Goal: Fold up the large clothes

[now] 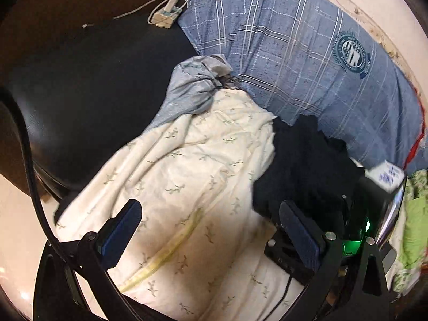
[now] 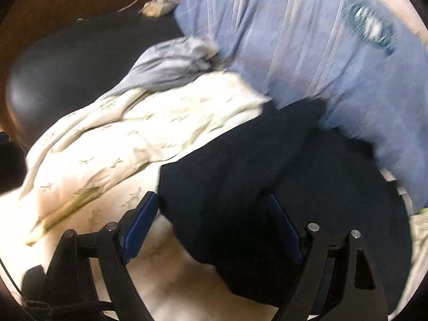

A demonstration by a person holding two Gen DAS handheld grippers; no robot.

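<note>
Both claws released: left claw (image 1: pixel 211 230) hovers over the cream quilt (image 1: pixel 187 165), right claw (image 2: pixel 214 222) over the dark garment (image 2: pixel 240 174) lying on that quilt (right view blurred). Risk: pinching quilt along with garment.

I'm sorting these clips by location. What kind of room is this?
Probably a bedroom: a blue plaid pillow and a cream leaf-print quilt lie heaped together, with a dark garment on top and a charger behind.

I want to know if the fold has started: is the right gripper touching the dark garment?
Cannot tell. In the right wrist view the right gripper stands open around the dark garment, but blur hides any contact or gap.
</note>
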